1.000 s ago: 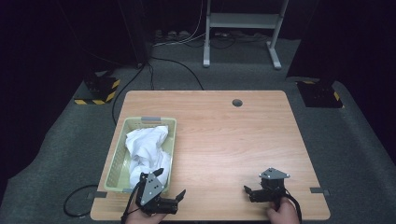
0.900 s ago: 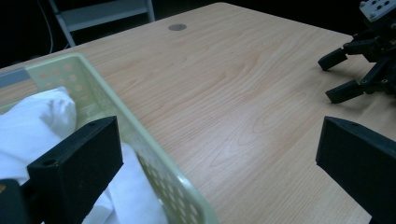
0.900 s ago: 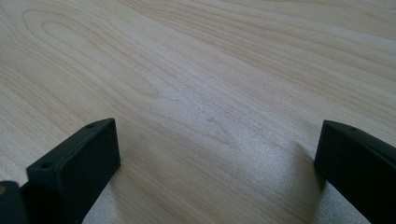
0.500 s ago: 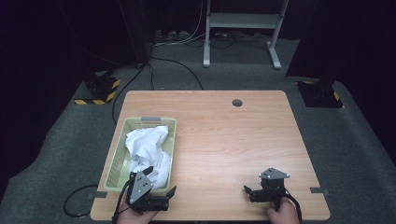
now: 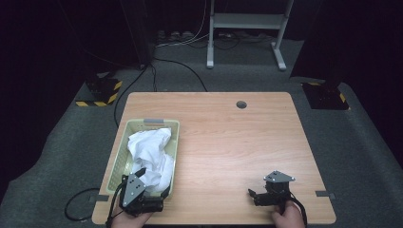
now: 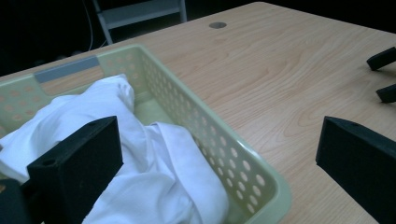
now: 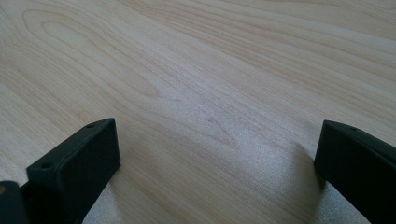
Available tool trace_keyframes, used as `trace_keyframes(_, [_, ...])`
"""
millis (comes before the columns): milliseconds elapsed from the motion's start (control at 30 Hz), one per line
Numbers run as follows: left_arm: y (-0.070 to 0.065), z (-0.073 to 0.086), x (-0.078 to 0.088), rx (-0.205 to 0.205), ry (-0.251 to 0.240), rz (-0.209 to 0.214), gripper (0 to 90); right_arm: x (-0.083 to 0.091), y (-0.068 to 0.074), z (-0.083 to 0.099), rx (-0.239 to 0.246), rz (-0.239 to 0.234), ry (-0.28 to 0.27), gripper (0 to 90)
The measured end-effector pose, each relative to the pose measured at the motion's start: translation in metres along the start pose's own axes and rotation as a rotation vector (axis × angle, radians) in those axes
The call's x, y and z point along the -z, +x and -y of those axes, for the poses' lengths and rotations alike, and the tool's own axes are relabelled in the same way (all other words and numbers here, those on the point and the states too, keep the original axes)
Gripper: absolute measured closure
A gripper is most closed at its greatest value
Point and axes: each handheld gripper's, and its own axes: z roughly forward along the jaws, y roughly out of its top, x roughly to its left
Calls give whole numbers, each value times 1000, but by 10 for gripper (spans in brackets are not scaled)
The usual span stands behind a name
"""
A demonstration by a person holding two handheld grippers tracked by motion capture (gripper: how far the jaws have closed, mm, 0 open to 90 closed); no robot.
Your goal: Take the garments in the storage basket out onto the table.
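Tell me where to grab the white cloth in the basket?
Probably pinch the raised fold at the near end of the white cloth, coming from above with the left gripper, which is open. The cloth is bunched up, higher than the green basket's rim, so a side approach would hit the wall.

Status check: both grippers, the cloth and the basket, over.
Left gripper open at pale green perforated plastic basket. Crumpled white cloth inside, ungripped. Right gripper open over bare wooden table. Nothing obstructing.

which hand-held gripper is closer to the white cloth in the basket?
Left. The left hand-held gripper sits at the near end of the pale green perforated plastic basket, its jaws open right by the crumpled white cloth. The right hand-held gripper rests open on bare wooden tabletop, well off to the side.
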Motion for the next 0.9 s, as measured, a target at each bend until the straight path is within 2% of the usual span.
trace_keyframes(300, [9,1,7,27,-17,-27,7,0,0,0,0,0,1,0])
trace_keyframes(333, [11,2,8,42,-22,-32,7,0,0,0,-1,0,2,0])
trace_keyframes(900, [23,0,10,75,3,-102,8,0,0,0,-1,0,1,0])
